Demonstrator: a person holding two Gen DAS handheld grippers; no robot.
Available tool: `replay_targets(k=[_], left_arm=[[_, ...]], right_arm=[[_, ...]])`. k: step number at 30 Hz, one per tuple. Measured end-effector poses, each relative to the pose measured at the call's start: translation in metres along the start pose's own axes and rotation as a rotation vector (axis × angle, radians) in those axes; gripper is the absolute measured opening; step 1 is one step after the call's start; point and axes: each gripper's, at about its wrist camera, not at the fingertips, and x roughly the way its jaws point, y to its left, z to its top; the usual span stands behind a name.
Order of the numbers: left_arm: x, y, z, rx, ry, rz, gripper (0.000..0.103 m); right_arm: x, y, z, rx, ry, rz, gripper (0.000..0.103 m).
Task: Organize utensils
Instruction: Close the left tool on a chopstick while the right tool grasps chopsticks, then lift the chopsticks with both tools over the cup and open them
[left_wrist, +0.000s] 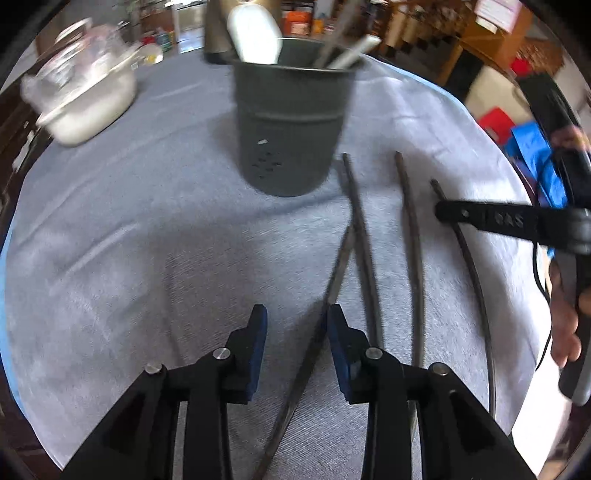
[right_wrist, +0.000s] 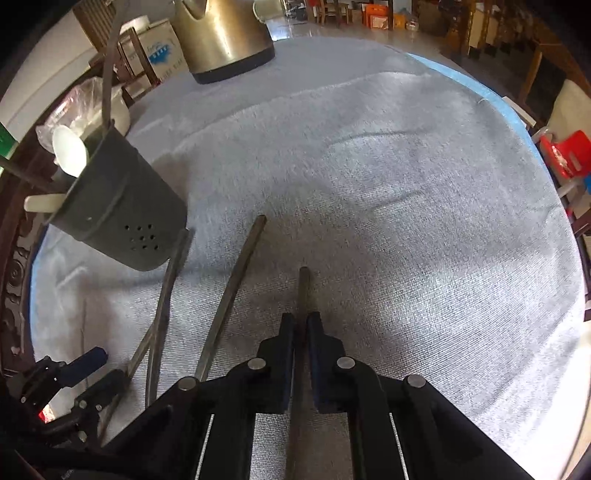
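Four dark, slender chopsticks (left_wrist: 412, 236) lie lengthwise near-to-far on the grey cloth (left_wrist: 147, 240), far ends toward the grey utensil holder (left_wrist: 291, 125). The right gripper (right_wrist: 301, 321) is clenched on the rightmost chopstick (right_wrist: 303, 291); the left gripper (left_wrist: 297, 314) stands released, seemingly touching none.

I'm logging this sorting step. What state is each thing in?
Utensil holder: upright, holding utensils.
Left gripper: jaws open, empty.
Right gripper: jaws shut on the rightmost chopstick.
Crossed chopsticks: lying on the cloth.
Middle chopstick: lying loose.
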Motion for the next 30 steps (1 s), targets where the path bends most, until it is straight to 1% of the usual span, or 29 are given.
replay_targets(k=[2, 5, 6, 11, 13, 14, 15, 17, 19, 21, 26, 30], left_arm=[[0.005, -0.006, 0.005, 0.044, 0.017, -0.001, 0.034], [0.012, -0.017, 0.013, 0.089, 0.014, 0.008, 0.042], [0.014, -0.018, 0.017, 0.101, 0.013, 0.007, 0.043], [0.027, -0.037, 0.035, 0.141, -0.014, 0.032, 0.042], [0.029, -0.039, 0.038, 0.145, -0.04, 0.034, 0.03], [0.031, -0.04, 0.04, 0.143, -0.05, 0.031, 0.013], [0.032, -0.041, 0.041, 0.141, -0.055, 0.032, 0.007], [0.03, -0.038, 0.038, 0.137, -0.067, 0.037, 0.006], [0.022, -0.034, 0.035, 0.123, -0.095, 0.055, 0.006], [0.006, -0.024, 0.033, 0.079, -0.15, 0.032, 0.006], [-0.052, -0.008, 0.034, -0.016, -0.316, -0.006, 0.005], [-0.098, 0.007, 0.032, -0.084, -0.426, -0.011, 0.005]], right_arm=[[0.002, 0.001, 0.002, 0.005, 0.018, -0.007, 0.009], [0.005, -0.001, 0.01, 0.014, 0.046, 0.003, 0.009], [0.006, -0.002, 0.013, 0.022, 0.051, 0.012, 0.009], [0.008, -0.002, 0.02, 0.003, 0.056, 0.013, 0.009], [0.007, -0.001, 0.018, -0.007, 0.045, 0.014, 0.008], [0.008, 0.0, 0.018, -0.006, 0.038, 0.019, 0.007], [0.007, -0.002, 0.016, 0.001, 0.028, 0.038, 0.006], [0.001, -0.011, 0.004, 0.031, 0.016, 0.098, 0.006], [-0.007, -0.015, -0.001, 0.036, -0.021, 0.127, 0.006], [-0.024, -0.017, -0.007, 0.022, -0.086, 0.173, 0.006], [-0.071, -0.027, -0.023, 0.014, -0.223, 0.244, 0.006], [-0.106, -0.03, -0.025, 0.027, -0.331, 0.295, 0.006]])
